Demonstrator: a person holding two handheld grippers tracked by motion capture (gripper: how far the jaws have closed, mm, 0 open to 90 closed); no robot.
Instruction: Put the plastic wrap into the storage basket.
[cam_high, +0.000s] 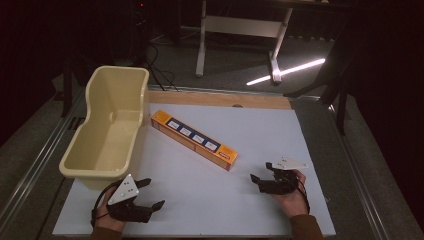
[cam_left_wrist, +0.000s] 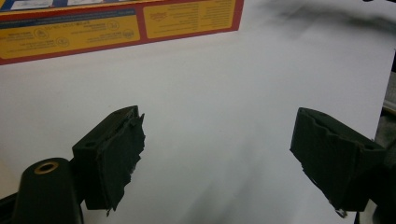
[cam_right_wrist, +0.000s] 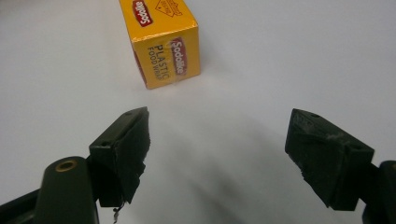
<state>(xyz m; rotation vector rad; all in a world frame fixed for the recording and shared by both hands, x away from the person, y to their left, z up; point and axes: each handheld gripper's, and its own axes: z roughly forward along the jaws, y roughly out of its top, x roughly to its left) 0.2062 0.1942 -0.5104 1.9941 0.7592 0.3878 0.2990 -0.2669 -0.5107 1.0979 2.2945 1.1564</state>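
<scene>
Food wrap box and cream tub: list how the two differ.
The food wrap box is long, slim and closed, printed orange-yellow; the cream tub is wide, deep, open-topped and plain. The box lies flat near the board's middle; the tub stands at the board's left edge. Both rest on the white board, untouched by either gripper.

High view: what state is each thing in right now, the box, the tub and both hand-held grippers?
Long orange-yellow cardboard box of plastic food wrap: closed, lying flat and diagonal on the white board, untouched.
Cream plastic tub: upright, empty, standing at the board's left edge.
Left hand-held gripper: open, nothing between its jaws, apart from the box.
Right hand-held gripper: open, nothing held, pointed toward the box's near end.
</scene>
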